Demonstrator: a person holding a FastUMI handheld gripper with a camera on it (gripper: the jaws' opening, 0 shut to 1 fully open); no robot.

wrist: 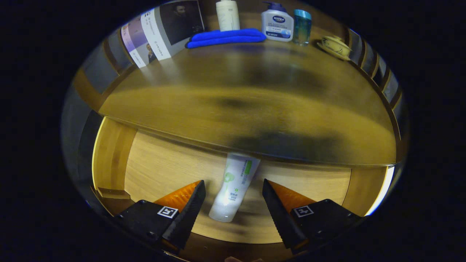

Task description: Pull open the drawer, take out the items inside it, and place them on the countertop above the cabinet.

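Note:
The drawer (pixel 164 171) stands pulled open below the wooden countertop (pixel 247 105). On the drawer's light wood floor lies a white tube with green print (pixel 235 187), its far end tucked under the countertop's front edge. My gripper (pixel 233 187) hangs open over the drawer, with one finger on each side of the tube and neither one touching it. The tube's cap end points toward me, between the fingers.
At the back of the countertop lie a folded blue cloth (pixel 225 37), a white bottle (pixel 228 14), a white pump bottle (pixel 277 23), a teal cup (pixel 302 26) and a cream cup on a saucer (pixel 335 46). Books (pixel 160 32) lean at the back left.

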